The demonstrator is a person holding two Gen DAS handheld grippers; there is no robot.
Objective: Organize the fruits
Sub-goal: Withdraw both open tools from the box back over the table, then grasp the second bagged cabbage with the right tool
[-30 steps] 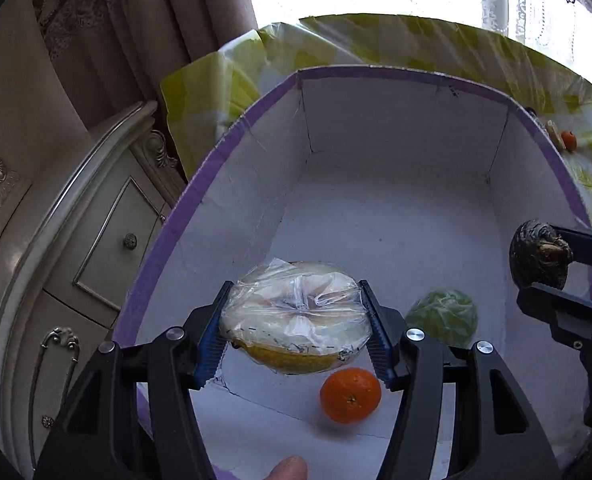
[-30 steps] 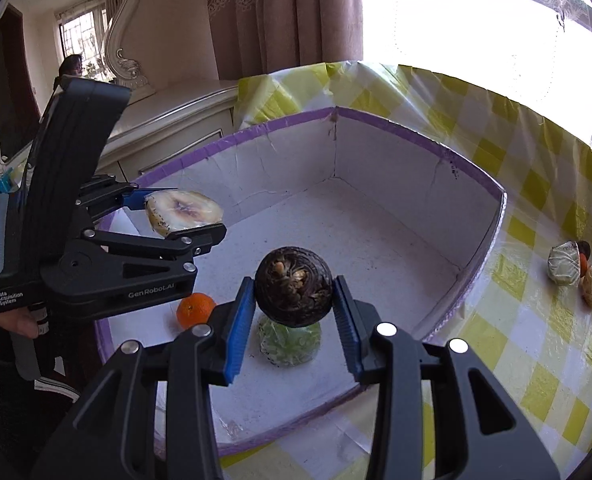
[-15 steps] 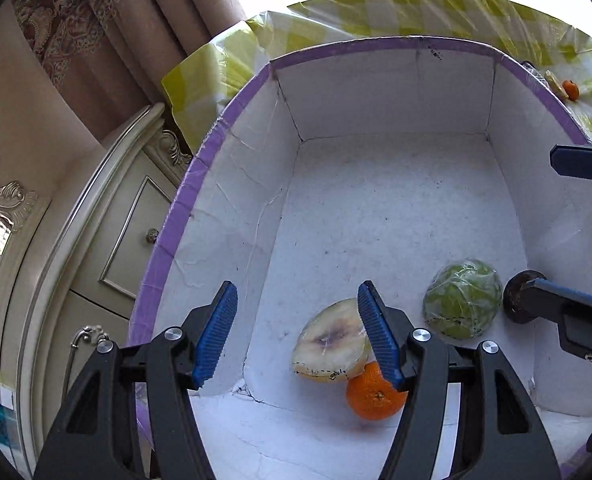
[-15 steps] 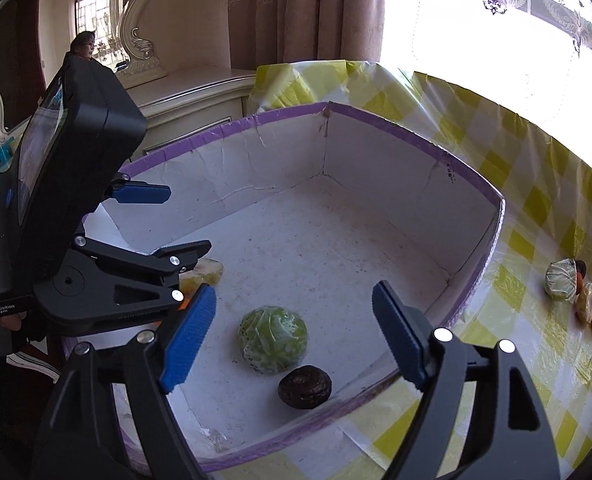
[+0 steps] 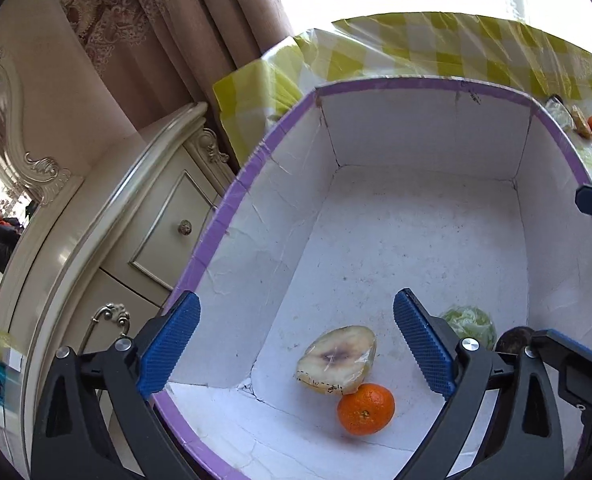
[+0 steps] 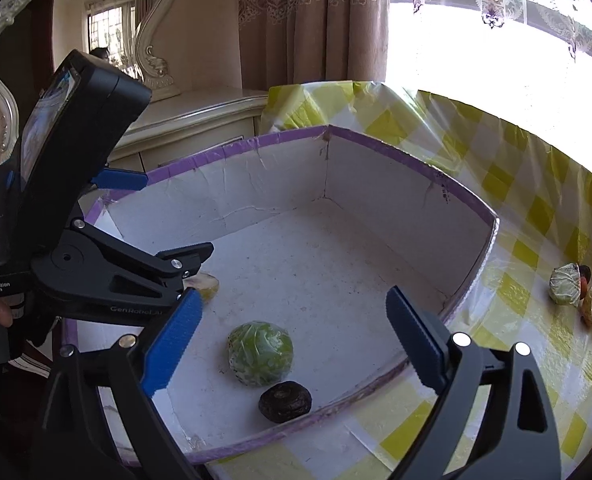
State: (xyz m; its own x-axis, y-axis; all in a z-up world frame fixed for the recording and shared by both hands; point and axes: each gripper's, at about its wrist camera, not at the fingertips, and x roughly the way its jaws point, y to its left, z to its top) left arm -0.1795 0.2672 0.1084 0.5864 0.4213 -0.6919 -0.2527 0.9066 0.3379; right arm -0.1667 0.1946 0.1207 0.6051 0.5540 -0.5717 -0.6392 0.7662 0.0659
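While both my left hand-held gripper [image 5: 296,344] and right hand-held gripper [image 6: 296,340] gape empty, four fruits lie in the purple-rimmed white cardboard box [image 6: 375,196]; a small fruit cluster [image 6: 581,294] waits on the yellow-checked desk [image 6: 535,208].

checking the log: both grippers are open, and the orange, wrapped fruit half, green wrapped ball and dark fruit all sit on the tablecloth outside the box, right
Not quite. Those four lie inside the box: orange and wrapped fruit half in the left wrist view, green wrapped ball and dark fruit in the right. Both left gripper and right gripper are open.

The left hand-held gripper [image 6: 168,216] reads "Data Acquisition System", "GenRobot.AI".
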